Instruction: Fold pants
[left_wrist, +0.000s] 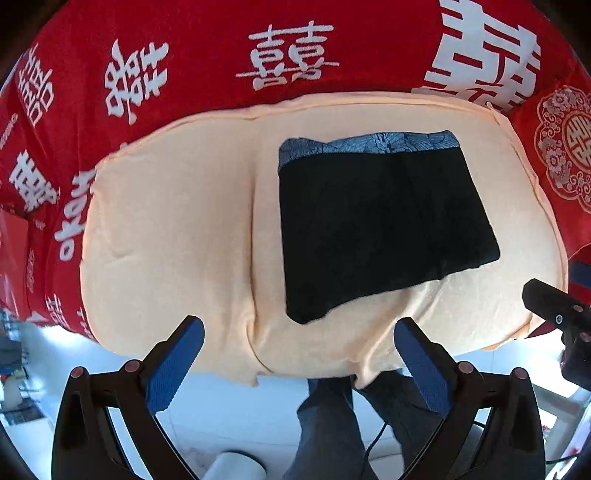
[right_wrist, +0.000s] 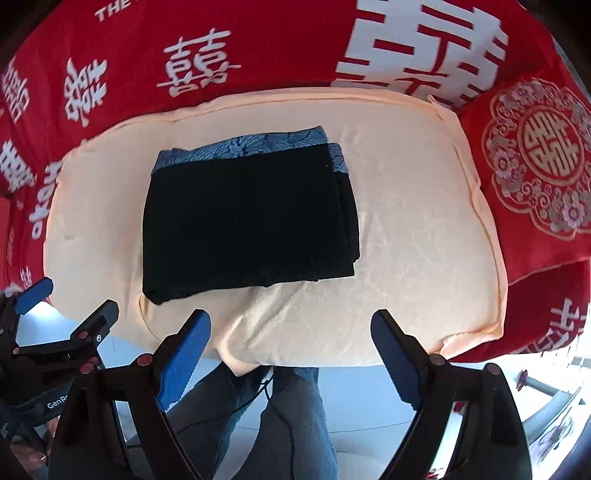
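Two tools, left tool (left_wrist: 299, 330) and right tool (right_wrist: 291, 325), hang wide apart and empty above folded black pants (right_wrist: 247, 218) on a peach towel (right_wrist: 413, 236) covering the red bedspread (right_wrist: 280, 44).

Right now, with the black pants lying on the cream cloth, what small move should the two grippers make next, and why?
Probably just draw both away. The pants already lie as a compact folded rectangle on the cream cloth, and the left gripper and right gripper hang open and empty above its near edge.
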